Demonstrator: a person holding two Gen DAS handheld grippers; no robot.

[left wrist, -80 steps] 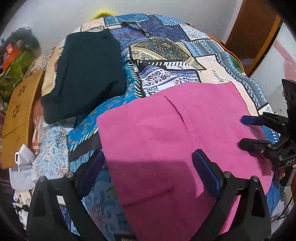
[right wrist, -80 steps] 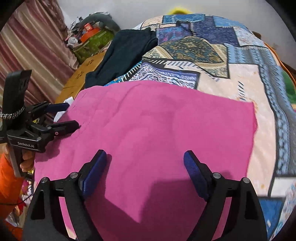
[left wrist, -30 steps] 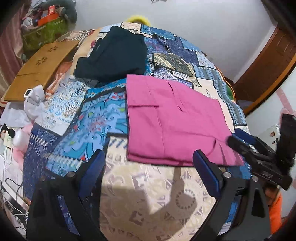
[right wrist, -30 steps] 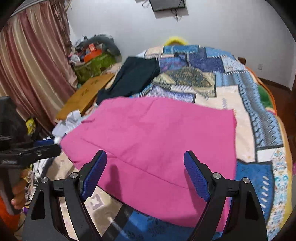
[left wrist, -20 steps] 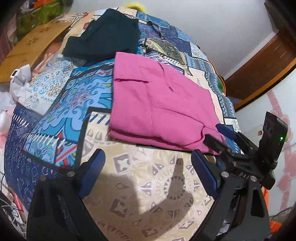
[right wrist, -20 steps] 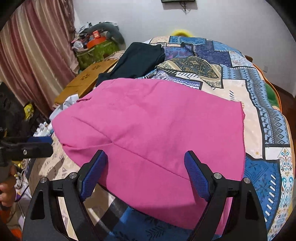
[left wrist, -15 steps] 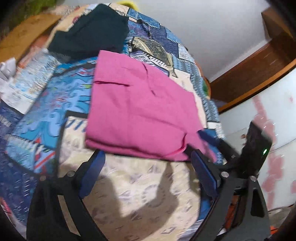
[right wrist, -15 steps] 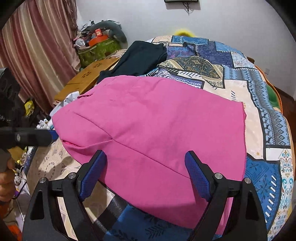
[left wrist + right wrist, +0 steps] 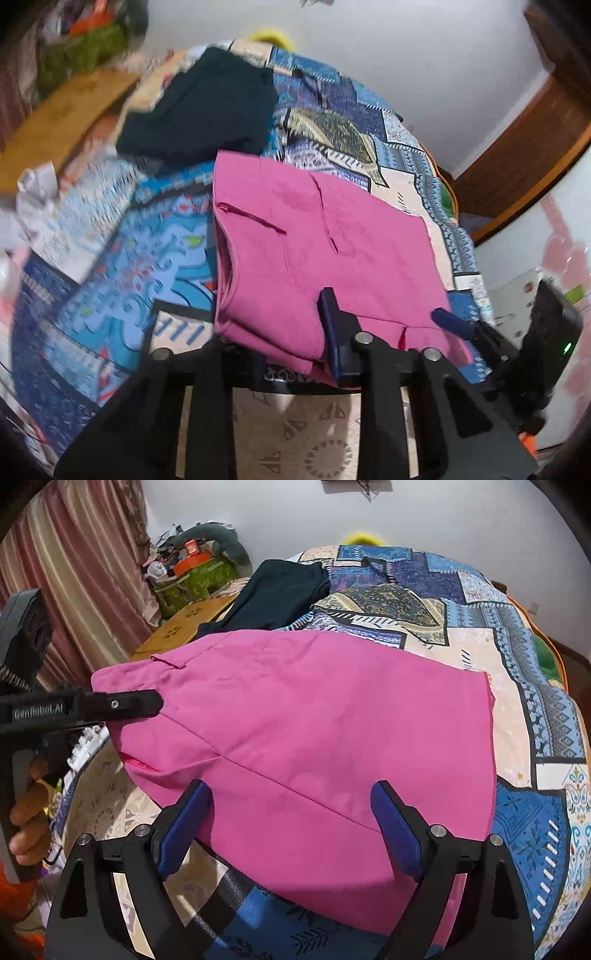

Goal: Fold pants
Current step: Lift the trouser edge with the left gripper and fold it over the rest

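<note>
Left hand-held gripper (image 9: pixel 325 332) pinches the pink pants' (image 9: pixel 314 731) near-left edge (right hand-held gripper (image 9: pixel 291 830) spread, empty); lifting one-sidedly could unravel the fold.

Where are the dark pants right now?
The dark pants lie on the patterned bedspread just beyond the pink pants, near the wooden board on the bed's left.

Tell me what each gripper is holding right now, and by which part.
The left gripper is shut on the pink pants, pinching the near edge of the folded stack at its left end. The right gripper is open over the same edge and holds nothing.
</note>
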